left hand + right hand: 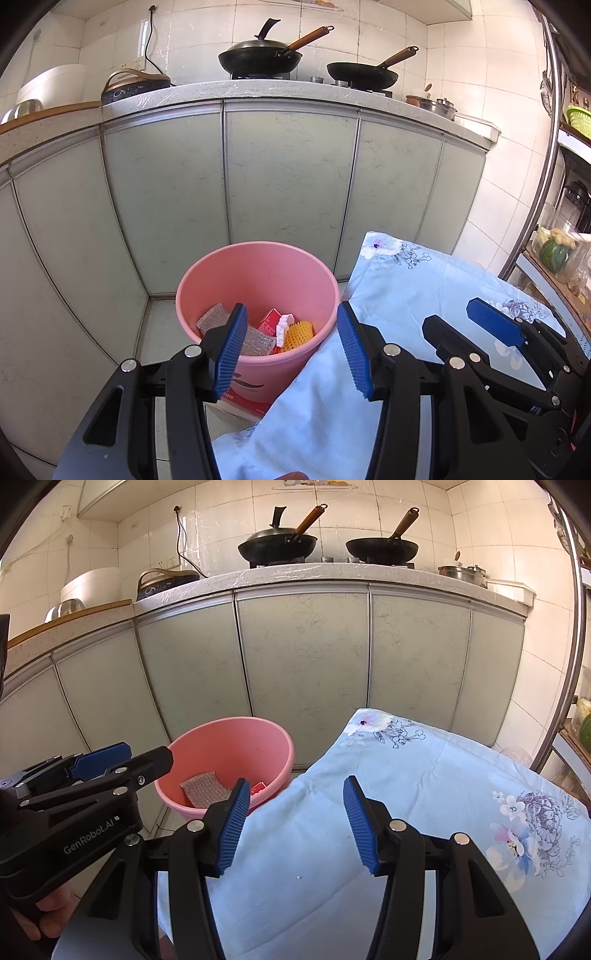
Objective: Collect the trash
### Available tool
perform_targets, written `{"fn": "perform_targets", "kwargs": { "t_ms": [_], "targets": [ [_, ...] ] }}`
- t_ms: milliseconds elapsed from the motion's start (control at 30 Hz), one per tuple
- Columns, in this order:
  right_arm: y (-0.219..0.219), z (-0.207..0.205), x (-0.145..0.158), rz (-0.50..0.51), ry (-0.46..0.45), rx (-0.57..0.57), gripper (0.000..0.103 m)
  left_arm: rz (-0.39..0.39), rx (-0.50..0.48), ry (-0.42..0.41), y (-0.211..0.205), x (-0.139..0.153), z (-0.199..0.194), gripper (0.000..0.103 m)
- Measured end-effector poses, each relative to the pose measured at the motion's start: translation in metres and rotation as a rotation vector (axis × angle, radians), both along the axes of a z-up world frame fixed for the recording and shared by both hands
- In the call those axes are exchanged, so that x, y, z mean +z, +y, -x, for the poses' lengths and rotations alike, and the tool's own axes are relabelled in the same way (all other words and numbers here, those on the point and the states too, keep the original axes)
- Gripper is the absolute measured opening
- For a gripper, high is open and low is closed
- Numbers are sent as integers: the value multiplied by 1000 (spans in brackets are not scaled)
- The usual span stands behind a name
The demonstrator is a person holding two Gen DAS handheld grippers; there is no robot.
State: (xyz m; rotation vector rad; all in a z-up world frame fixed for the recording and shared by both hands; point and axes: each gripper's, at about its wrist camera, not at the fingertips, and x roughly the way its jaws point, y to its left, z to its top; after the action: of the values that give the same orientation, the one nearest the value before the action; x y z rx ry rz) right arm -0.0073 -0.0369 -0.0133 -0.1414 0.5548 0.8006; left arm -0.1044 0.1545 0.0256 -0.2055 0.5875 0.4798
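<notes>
A pink bucket (258, 273) stands on the floor by the cabinets; it also shows in the right wrist view (236, 749). Inside lie bubble wrap (255, 338), a red packet (269, 321), a white foam piece (283, 328) and a yellow foam net (298, 334). My left gripper (291, 352) is open and empty, above the bucket's near rim. My right gripper (293, 825) is open and empty over the light blue floral cloth (406, 794). The right gripper shows in the left wrist view (476, 325), and the left gripper in the right wrist view (125, 760).
The cloth-covered table (406, 295) stands right of the bucket. Pale green cabinet doors (288, 177) run behind, under a counter (295, 90) with two woks (258, 59), a rice cooker (51, 86) and pots. A shelf rack (554, 184) with vegetables stands at the right.
</notes>
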Motion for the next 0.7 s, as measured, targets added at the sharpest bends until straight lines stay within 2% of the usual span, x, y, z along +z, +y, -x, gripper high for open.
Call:
{"fn": "perform_targets", "kwargs": {
  "t_ms": [700],
  "targets": [
    [1,-1,0,13,8,-8,53,4,-16,0,1,-2,-1,50]
  ]
}}
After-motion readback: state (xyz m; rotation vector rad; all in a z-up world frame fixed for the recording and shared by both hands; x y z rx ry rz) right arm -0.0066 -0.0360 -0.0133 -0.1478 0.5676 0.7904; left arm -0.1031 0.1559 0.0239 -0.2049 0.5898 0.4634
